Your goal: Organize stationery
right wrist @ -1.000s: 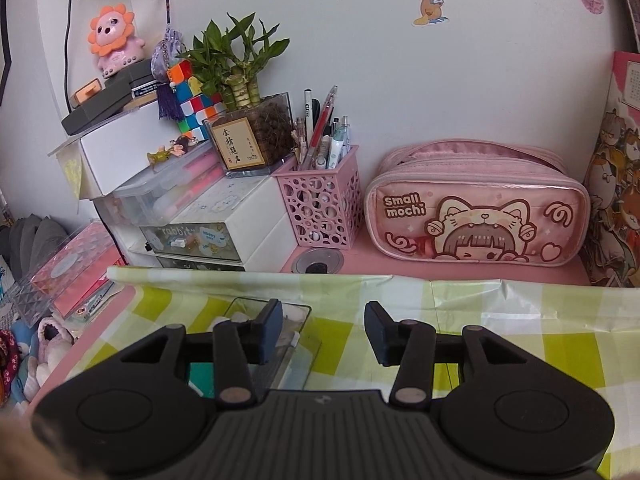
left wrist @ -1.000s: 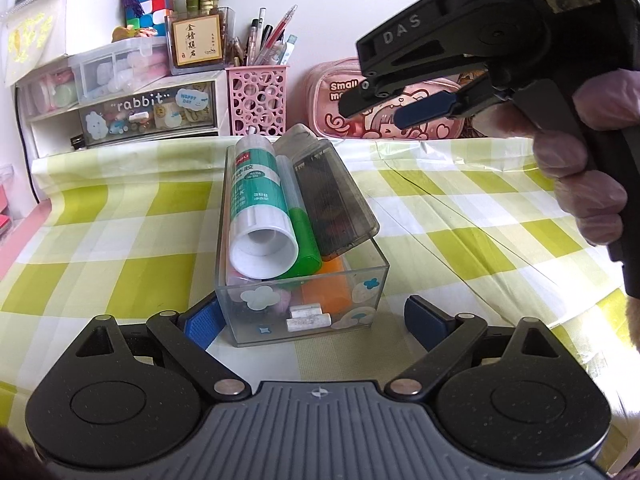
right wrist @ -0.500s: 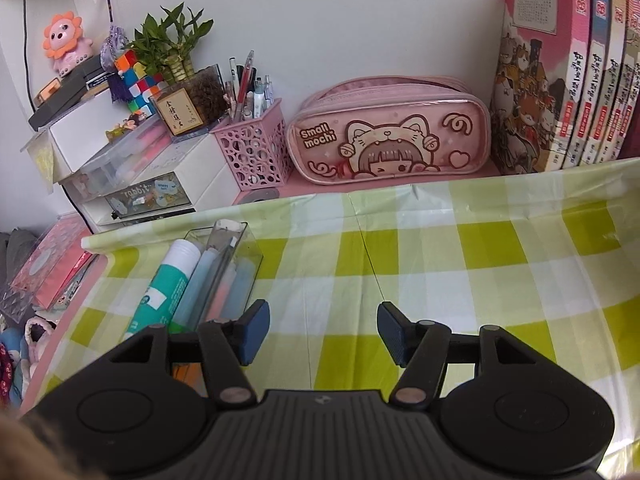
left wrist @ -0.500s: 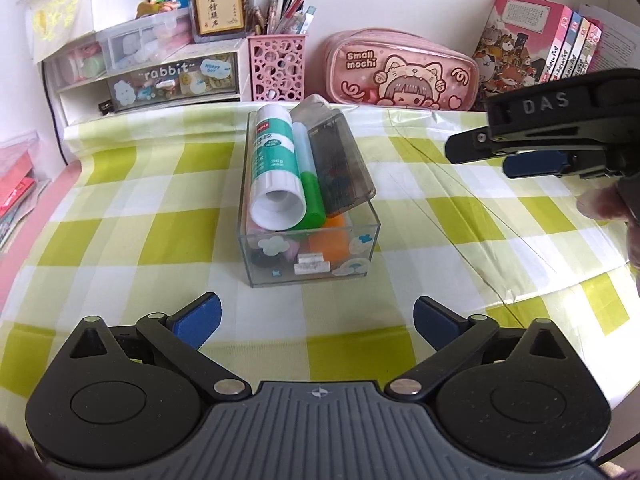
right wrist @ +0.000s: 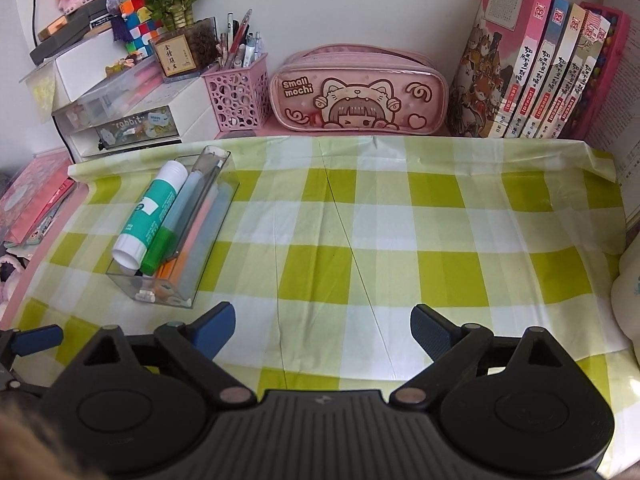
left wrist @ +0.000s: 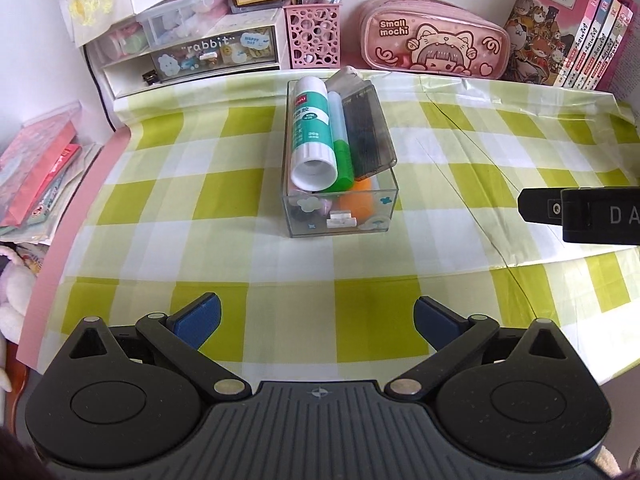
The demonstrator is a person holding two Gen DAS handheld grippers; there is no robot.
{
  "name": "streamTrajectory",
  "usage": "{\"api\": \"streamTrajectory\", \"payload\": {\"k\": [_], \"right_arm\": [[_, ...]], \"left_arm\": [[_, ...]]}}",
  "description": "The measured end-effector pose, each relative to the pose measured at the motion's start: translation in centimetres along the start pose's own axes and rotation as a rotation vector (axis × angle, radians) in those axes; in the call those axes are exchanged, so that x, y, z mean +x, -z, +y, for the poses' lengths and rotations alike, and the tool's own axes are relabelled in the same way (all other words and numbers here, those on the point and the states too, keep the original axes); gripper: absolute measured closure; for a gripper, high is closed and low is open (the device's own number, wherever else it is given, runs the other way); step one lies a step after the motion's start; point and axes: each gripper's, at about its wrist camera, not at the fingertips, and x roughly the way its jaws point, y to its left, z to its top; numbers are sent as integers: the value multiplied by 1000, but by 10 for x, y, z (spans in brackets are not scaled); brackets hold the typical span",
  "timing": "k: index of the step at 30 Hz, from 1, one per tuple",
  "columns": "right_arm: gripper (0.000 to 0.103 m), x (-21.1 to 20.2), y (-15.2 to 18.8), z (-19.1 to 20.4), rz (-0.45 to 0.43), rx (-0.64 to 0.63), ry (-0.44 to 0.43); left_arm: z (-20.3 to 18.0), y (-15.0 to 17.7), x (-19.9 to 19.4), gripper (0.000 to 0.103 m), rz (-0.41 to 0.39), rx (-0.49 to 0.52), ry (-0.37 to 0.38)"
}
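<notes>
A clear plastic box (left wrist: 374, 229) stands on the green checked tablecloth (left wrist: 248, 264), apart from both grippers. In it lie a white and green glue stick (left wrist: 310, 132), a green marker (left wrist: 343, 165), a grey case (left wrist: 368, 128) and some small orange and white items. My left gripper (left wrist: 316, 317) hovers short of the box, wide open and empty. The right wrist view shows the same box (right wrist: 208, 236) at the left with the glue stick (right wrist: 150, 208). My right gripper (right wrist: 322, 325) is over bare cloth to its right; its jaws are opening with nothing between them.
Along the back wall stand a white drawer unit (left wrist: 192, 52), a pink pen holder (left wrist: 312, 36), a pink pencil case (right wrist: 356, 92) and a row of books (right wrist: 532, 76). Pink folders (left wrist: 36, 176) lie off the table's left edge. The right gripper's body (left wrist: 580, 216) shows at the right.
My left gripper drew back and upward from the box and its jaws spread wider. My right gripper swung rightward away from the box, tilted down toward the cloth, and opened.
</notes>
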Motion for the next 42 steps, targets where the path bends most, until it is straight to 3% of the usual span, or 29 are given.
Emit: {"api": "streamTrajectory", "payload": {"k": [19,42], "right_arm": [[17,-20,-5,-12,-20,-24,79],[17,-24,-8,-14,-37,-33,73]], "left_arm": [[-13,-9,-24,5,-78,8,-11],[-14,-9,-29,5,-100,12,-7]]}}
